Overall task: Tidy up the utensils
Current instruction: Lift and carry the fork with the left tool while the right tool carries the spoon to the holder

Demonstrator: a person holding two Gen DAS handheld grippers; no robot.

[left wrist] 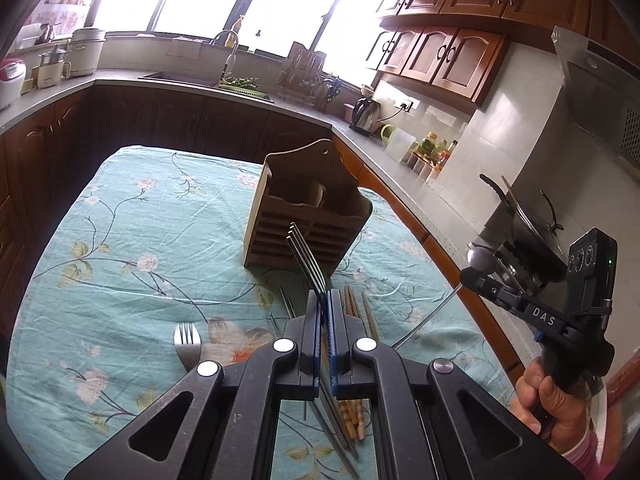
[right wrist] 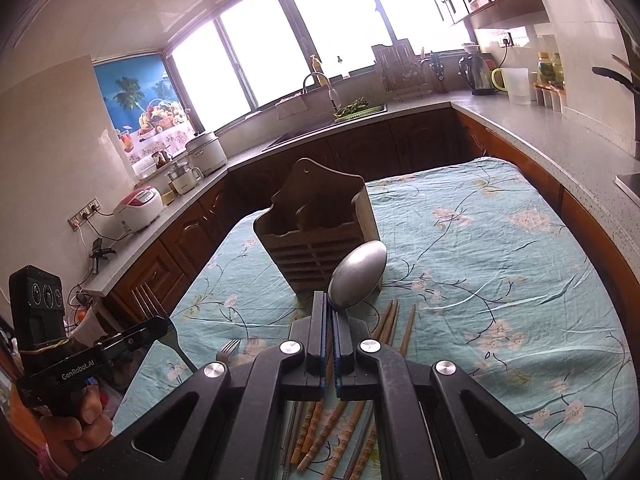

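I am holding my left gripper (left wrist: pixel 323 300) clamped on a metal fork (left wrist: pixel 306 258), its four tines sticking up past the pads. Only the left wrist view is showing the second fork (left wrist: pixel 186 344) lying flat on the floral tablecloth (left wrist: pixel 132 240) at the left, fully visible. The wooden utensil holder (left wrist: pixel 304 216) is standing upright in the middle of the table, slatted at the front, with two open compartments on top. Wooden chopsticks (right wrist: pixel 394 320) are lying loose under both tools; I cannot count them. I am holding my right gripper (right wrist: pixel 329 308) pinched on a spoon (right wrist: pixel 358 274), whose dull rounded bowl is filling the right wrist view; from the left it is only a small shape near the counter. My right hand (left wrist: pixel 556 400) is gripping its handle.
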